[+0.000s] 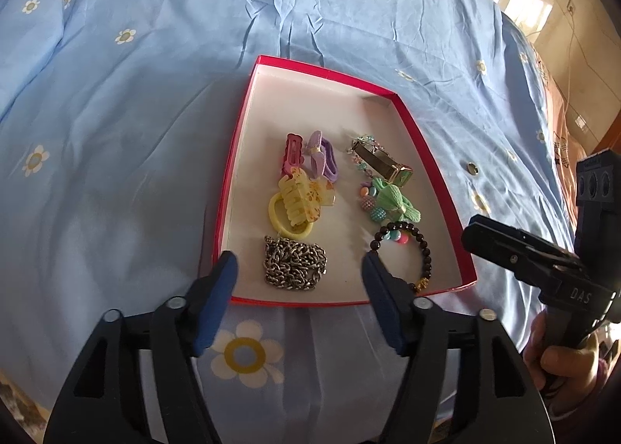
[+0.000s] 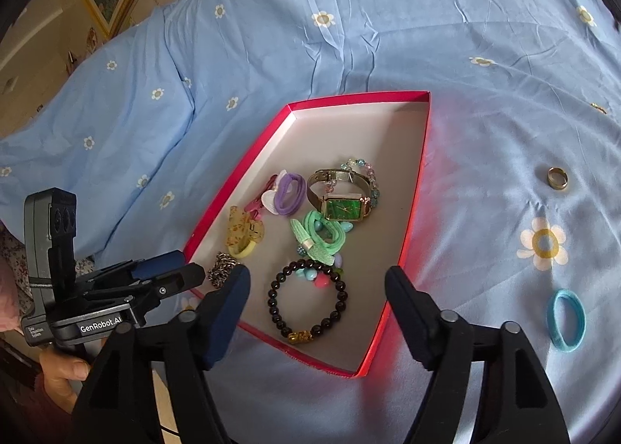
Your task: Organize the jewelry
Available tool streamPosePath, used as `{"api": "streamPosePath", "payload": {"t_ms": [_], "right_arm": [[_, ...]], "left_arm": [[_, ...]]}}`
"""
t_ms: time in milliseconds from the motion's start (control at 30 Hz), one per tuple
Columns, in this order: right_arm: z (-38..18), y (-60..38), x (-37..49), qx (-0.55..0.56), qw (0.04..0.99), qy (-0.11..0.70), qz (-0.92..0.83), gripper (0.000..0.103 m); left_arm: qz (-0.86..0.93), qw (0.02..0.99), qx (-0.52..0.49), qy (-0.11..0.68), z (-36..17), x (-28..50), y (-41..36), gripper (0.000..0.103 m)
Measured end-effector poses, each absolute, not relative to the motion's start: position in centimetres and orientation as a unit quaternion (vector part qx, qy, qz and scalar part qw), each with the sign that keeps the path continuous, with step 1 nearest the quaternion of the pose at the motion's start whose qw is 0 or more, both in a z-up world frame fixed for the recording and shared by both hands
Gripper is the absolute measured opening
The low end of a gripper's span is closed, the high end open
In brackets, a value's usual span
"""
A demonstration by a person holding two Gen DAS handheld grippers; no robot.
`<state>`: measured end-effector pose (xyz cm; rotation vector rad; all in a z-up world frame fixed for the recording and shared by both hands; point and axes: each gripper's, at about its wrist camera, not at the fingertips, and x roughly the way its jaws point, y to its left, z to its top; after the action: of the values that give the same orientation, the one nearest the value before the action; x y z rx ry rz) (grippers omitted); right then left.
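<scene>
A: From the left wrist, what's there?

B: The left gripper hangs with its fingers spread wide and nothing between the pads, above the near edge of a red box on the blue flowered sheet. Just beyond the fingers, inside the box, lies a silver chain. Past it sit a yellow claw clip and a purple hair tie. A black bead bracelet lies to the right.

A: And the right wrist?

B: The right gripper is also spread and empty, over that bracelet in the box. A green-faced watch lies further in. Outside the box (well apart, on the sheet) are a gold ring and a blue hair tie.
</scene>
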<state>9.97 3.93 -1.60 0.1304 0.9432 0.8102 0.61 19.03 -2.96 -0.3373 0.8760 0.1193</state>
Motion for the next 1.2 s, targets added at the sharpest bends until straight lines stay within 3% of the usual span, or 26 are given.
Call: {"api": "streamPosePath", "payload": {"t_ms": [100,533,967,1033,1067,1200], "right_arm": [[-1.7,3.6,9.7,0.065,0.811,0.441,0.38,0.081],[-1.7,2.7,8.2,0.085,0.818,0.418,0.386,0.083],[1.1,1.1,4.3,0.02,0.881,0.309,0.356,0.086],[3.0,1.0,3.4,0.004,0.892,0.274,0.36,0.092],[4.1,0.9,2.8,-0.007,0.899,0.249,0.359,0.102],[6.1,1.4,1.3,-0.045,0.91,0.203,0.359,0.103]], "left_arm": [[0.058,0.892,-0.169,0.415,-2.8,0.2,19.0,0.079],[0.073,0.9,-0.189,0.386,-2.6,-2.0,19.0,0.087],[0.134,0.935,-0.104,0.311,-0.4,-5.8,16.1,0.097],[0.153,0.943,-0.073,0.287,1.0,-6.4,15.6,0.103],[0.163,0.946,-0.056,0.274,1.6,-6.6,15.2,0.103],[0.185,0.945,-0.014,0.27,1.6,-6.2,14.4,0.103]]}}
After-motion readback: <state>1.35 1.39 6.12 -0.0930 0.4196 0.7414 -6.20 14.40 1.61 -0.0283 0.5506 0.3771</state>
